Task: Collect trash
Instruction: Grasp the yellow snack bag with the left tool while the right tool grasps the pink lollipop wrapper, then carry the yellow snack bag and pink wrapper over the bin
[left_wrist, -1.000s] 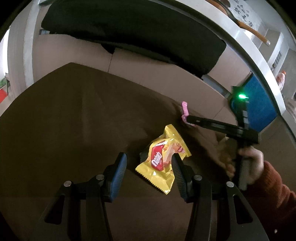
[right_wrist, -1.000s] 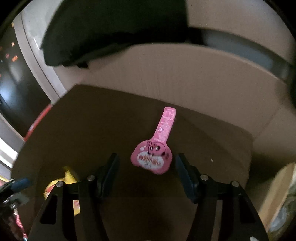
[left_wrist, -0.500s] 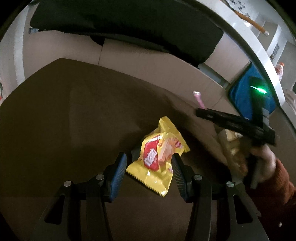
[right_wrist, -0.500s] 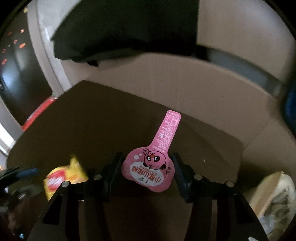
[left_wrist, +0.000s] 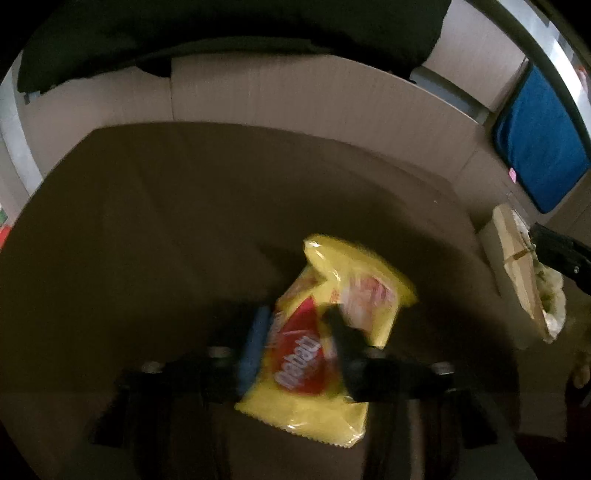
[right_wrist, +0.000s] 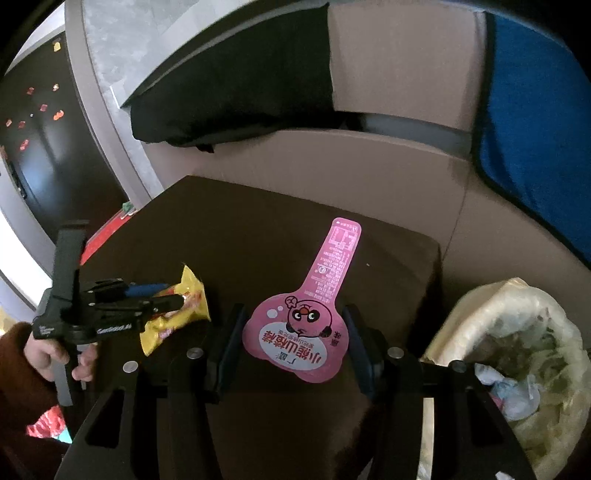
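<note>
The dark brown square surface (right_wrist: 258, 229) carries everything; the plastic-lined trash bin (right_wrist: 524, 332) stands just beside its right edge. Above it, the left claw (left_wrist: 295, 332), its jaws having just closed, clamps the crumpled yellow snack packet (left_wrist: 314, 398); the right claw (right_wrist: 293, 339) grips the pink paddle-shaped wrapper (right_wrist: 306, 332) nearer the bin.

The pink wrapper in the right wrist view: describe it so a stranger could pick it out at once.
On the dark brown table, look between the fingers of the right gripper. The pink wrapper there is flat, cloud-shaped with a long tab and a cartoon face, unlike the crumpled yellow snack bag beside it.
</note>
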